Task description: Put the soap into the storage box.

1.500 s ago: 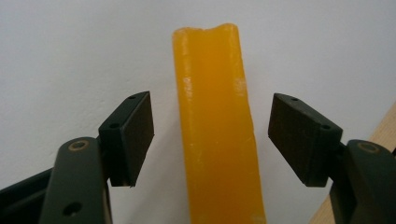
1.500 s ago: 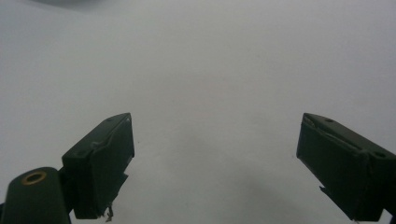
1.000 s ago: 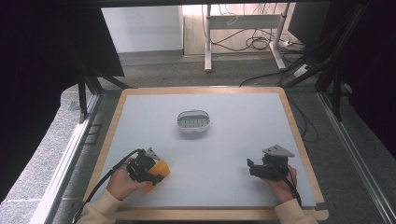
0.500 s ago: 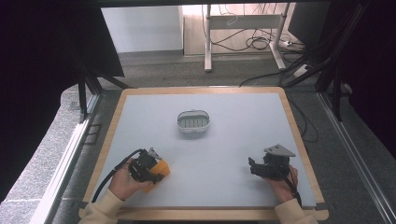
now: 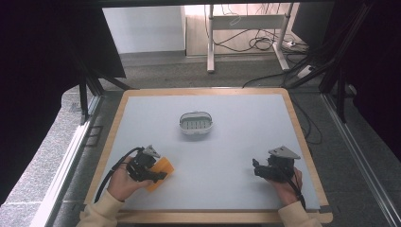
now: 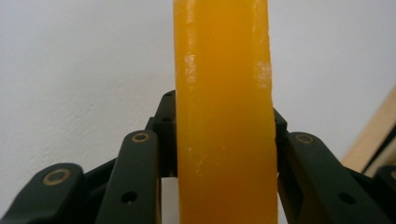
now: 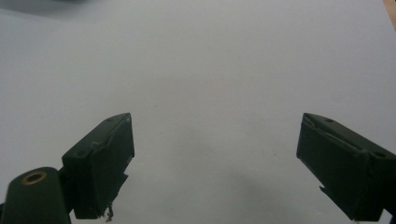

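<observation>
Left gripper (image 5: 158,176) low over the table (image 5: 236,142) at its near left corner, jaws just closed and now clamped on an orange soap bar (image 5: 160,170), one jaw pressed to each flat side. In the left gripper view, orange soap bar (image 6: 224,116) standing on edge between both black jaws, running up past their tips. Right gripper (image 5: 256,169) at the near right of the table, well apart from the bar, jaws spread wide with nothing between them. White soap dish (image 5: 197,124) near the table's middle, beyond both grippers, touching neither.
</observation>
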Tool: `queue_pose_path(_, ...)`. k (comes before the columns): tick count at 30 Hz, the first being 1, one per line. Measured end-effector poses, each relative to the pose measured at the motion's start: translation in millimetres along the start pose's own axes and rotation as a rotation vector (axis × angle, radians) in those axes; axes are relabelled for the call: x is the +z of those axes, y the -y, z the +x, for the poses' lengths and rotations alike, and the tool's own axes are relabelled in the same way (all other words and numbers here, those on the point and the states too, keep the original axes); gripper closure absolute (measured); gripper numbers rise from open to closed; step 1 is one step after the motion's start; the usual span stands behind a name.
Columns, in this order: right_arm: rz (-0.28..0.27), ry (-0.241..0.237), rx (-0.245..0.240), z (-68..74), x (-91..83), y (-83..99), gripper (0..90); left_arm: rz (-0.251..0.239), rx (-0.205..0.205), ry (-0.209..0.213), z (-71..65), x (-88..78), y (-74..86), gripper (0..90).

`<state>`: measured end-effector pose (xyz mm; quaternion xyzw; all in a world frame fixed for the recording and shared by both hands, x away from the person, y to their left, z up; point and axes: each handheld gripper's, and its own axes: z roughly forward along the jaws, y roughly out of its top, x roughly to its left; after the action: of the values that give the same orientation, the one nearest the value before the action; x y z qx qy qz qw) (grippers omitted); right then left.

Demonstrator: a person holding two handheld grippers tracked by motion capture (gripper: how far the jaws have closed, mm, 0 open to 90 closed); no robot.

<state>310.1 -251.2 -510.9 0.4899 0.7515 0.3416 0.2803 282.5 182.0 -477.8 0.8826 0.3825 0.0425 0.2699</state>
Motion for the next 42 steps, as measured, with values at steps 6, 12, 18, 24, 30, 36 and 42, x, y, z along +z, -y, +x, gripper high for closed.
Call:
queue_pose_path(6,0.001,-0.018,0.008,1.7,0.1,0.5,11.5,-0.044,0.013,-0.029,2.7,-15.2,-7.5,61.7)
queue_pose_path(12,0.003,-0.039,-0.007,7.2,1.4,0.3,11.5,-0.041,0.030,-0.037,3.6,-20.0,-10.3,61.7)
queue_pose_path(18,0.010,-0.045,-0.019,9.8,2.4,1.3,11.5,-0.052,0.050,-0.040,4.7,-26.6,-18.2,61.6)
queue_pose_path(24,0.008,-0.047,-0.017,9.0,1.7,1.3,11.5,-0.058,0.073,-0.049,4.7,-33.4,-27.7,61.7)
queue_pose_path(30,0.009,-0.049,-0.021,8.8,1.8,1.5,11.5,-0.078,0.089,-0.053,3.8,-37.4,-36.0,61.6)
queue_pose_path(36,0.012,-0.049,-0.024,8.7,2.5,1.9,11.5,-0.102,0.104,-0.036,4.8,-39.7,-42.4,61.7)
queue_pose_path(42,0.014,-0.050,-0.022,8.2,3.0,2.2,11.5,-0.101,0.115,-0.038,9.0,-40.9,-50.8,61.6)
